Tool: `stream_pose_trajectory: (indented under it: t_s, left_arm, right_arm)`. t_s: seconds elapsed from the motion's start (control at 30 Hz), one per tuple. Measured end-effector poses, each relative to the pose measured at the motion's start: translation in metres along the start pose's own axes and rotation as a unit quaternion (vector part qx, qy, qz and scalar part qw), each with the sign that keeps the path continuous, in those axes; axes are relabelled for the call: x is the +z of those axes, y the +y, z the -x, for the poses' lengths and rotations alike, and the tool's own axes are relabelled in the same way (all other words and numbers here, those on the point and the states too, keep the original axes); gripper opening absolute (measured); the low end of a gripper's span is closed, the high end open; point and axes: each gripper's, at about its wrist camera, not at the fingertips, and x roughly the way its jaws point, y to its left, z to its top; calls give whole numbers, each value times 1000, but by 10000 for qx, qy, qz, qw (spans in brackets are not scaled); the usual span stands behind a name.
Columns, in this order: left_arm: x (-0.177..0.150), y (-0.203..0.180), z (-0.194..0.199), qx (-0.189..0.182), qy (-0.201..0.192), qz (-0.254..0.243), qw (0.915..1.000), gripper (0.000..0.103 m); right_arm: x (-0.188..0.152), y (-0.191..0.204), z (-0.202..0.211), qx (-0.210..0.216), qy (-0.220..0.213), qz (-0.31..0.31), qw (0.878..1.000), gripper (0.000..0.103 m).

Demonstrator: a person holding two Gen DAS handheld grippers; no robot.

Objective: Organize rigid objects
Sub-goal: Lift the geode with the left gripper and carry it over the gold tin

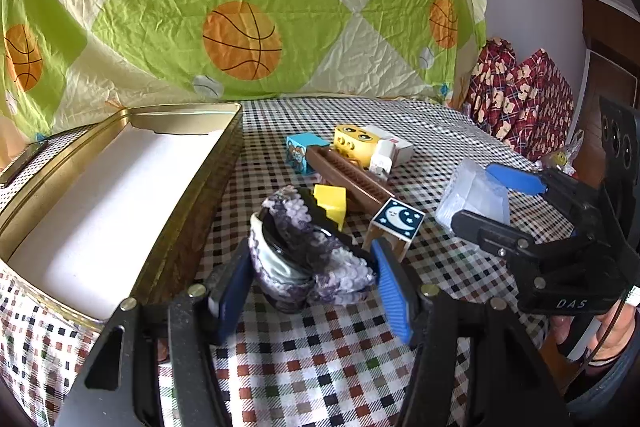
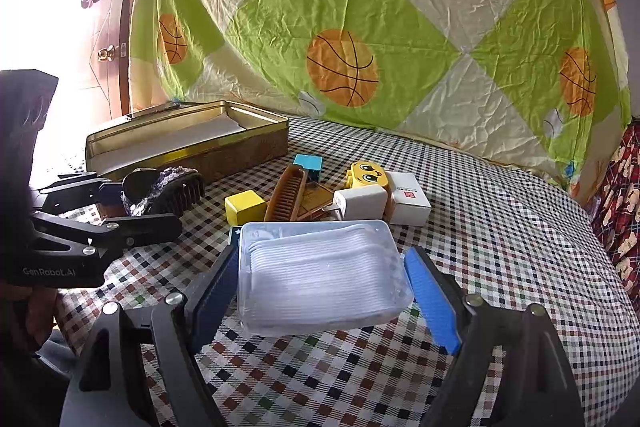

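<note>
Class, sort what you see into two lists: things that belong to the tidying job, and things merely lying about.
Job: gold tin; hair claw in left gripper; clear plastic box in right gripper; yellow cube; brown comb; moon block.

Lying about: basketball sheet; red plaid bundle.

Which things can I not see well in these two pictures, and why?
- Moon tile: hidden behind the clear plastic box in the right wrist view.
- Hair clip: its lower part is covered by the left hand-held gripper.
- White box label: too small.
</note>
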Motion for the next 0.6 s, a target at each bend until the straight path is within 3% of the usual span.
stream_pose_trajectory:
  t_s: [0.6]
  left_arm:
    - [-4,-6,12,208,-402,-92,9989,59]
  right_arm:
    - [-3,-3,14,-225,-459,-153,9986,84]
